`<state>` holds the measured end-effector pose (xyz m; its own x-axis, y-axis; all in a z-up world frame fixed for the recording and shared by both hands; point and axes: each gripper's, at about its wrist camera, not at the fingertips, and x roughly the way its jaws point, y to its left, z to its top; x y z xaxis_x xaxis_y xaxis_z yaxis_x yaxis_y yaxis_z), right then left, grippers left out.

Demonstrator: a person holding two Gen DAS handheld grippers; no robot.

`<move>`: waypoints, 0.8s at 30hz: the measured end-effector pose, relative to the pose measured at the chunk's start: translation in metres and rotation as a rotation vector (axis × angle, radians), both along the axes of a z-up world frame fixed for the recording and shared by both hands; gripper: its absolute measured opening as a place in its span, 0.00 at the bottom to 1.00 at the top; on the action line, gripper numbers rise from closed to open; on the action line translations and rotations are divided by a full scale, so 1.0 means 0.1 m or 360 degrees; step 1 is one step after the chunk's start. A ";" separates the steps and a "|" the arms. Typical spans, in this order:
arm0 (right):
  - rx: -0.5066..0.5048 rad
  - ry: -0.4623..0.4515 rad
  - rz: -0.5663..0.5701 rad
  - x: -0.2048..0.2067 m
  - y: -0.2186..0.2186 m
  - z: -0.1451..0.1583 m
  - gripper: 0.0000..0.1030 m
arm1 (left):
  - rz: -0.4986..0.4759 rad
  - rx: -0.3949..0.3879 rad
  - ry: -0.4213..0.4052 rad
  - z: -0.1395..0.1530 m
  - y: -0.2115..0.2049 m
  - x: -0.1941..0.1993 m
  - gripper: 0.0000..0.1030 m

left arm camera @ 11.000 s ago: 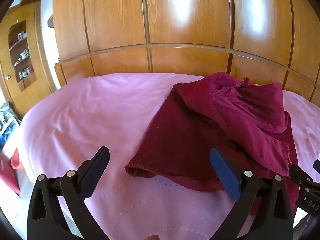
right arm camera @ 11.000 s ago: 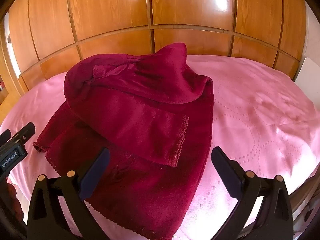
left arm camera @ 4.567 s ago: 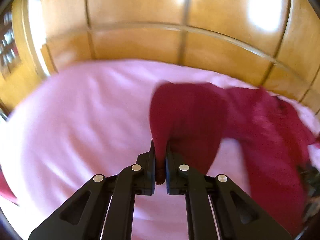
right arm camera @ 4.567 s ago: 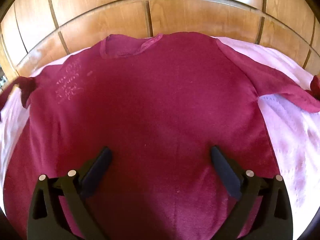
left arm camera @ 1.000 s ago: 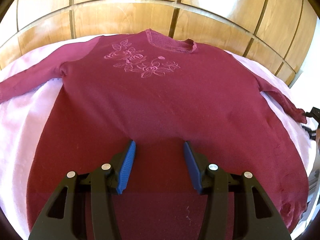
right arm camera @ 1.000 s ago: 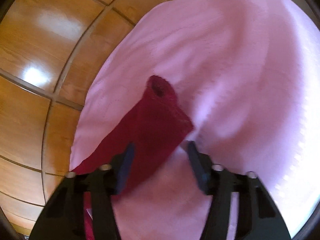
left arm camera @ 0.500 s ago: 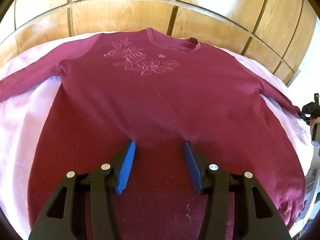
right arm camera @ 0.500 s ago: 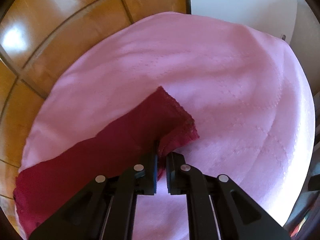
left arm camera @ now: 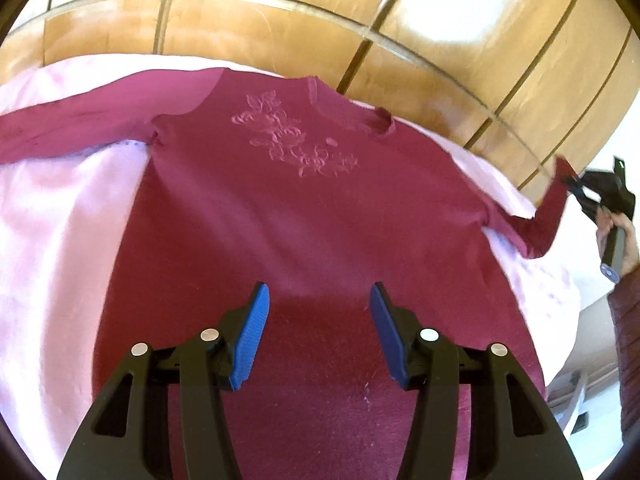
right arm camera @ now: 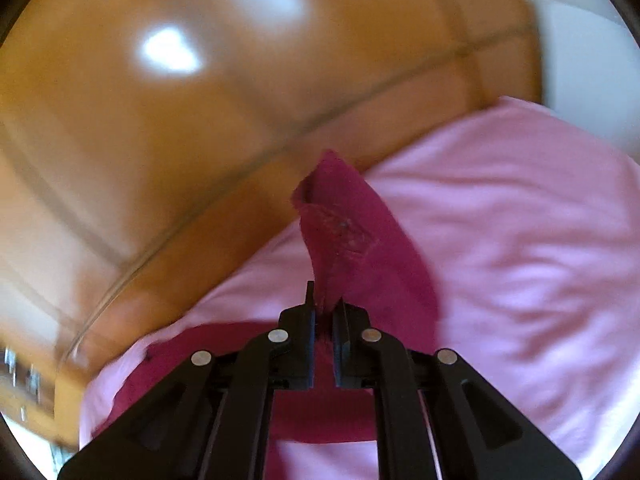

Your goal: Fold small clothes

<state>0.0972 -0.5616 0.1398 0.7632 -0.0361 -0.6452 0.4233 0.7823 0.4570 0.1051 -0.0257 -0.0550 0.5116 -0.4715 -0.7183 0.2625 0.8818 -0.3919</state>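
Observation:
A dark red long-sleeved top (left arm camera: 304, 216) with an embossed flower motif (left arm camera: 296, 144) lies spread flat, front up, on the pink bed cover (left arm camera: 52, 232). My left gripper (left arm camera: 318, 308) is open and empty, hovering over the lower middle of the top. My right gripper (right arm camera: 325, 308) is shut on the cuff of the right sleeve (right arm camera: 352, 240) and holds it lifted off the bed. The same gripper shows at the far right of the left wrist view (left arm camera: 576, 184), with the sleeve (left arm camera: 548, 216) raised from the bed edge. The left sleeve (left arm camera: 72, 124) lies stretched out flat.
A glossy wooden panelled wall (left arm camera: 360, 20) stands behind the bed. The bed's right edge (left arm camera: 568, 292) drops off near the person's arm (left arm camera: 628, 320). A white wall (right arm camera: 580, 56) shows at the right in the right wrist view.
My right gripper closed on the right sleeve cuff and has lifted it up off the bed. My left gripper stays open over the top, its view shifted slightly.

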 end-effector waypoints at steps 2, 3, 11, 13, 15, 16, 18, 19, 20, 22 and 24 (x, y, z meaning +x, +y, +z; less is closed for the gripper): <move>-0.0011 -0.0018 0.0182 0.30 0.52 0.06 0.05 | 0.0012 -0.0037 -0.0005 0.04 0.05 0.02 0.50; -0.0028 -0.0017 0.0267 0.47 0.80 0.07 0.05 | 0.0017 -0.0061 -0.0005 0.05 0.09 0.03 0.50; 0.0033 0.0008 0.0891 1.30 2.70 -0.08 0.11 | 0.0059 -0.0224 0.0010 0.15 0.32 0.22 0.50; 0.0079 -0.0013 0.0994 1.36 2.93 -0.09 0.35 | 0.0060 -0.0252 0.0008 0.18 0.36 0.30 0.50; 0.0103 -0.0056 0.1029 1.30 3.07 -0.07 0.59 | 0.0067 -0.0264 0.0014 0.19 0.38 0.35 0.50; 0.0096 -0.0074 0.1027 1.23 3.08 -0.04 0.59 | 0.0069 -0.0273 0.0017 0.19 0.40 0.39 0.50; 0.0102 -0.0081 0.1000 1.14 2.97 -0.08 0.59 | 0.0074 -0.0281 0.0018 0.20 0.41 0.46 0.50; 0.0105 -0.0079 0.0977 1.08 2.89 -0.10 0.59 | 0.0078 -0.0282 0.0015 0.21 0.42 0.49 0.50; 0.0108 -0.0072 0.0932 0.99 2.73 -0.14 0.59 | 0.0079 -0.0289 0.0010 0.22 0.42 0.54 0.50; 0.0110 -0.0042 0.0825 0.77 2.39 -0.23 0.60 | 0.0083 -0.0308 0.0004 0.24 0.41 0.66 0.50; 0.0095 0.0005 0.0714 0.50 2.02 -0.37 0.60 | 0.0081 -0.0316 0.0002 0.26 0.38 0.80 0.50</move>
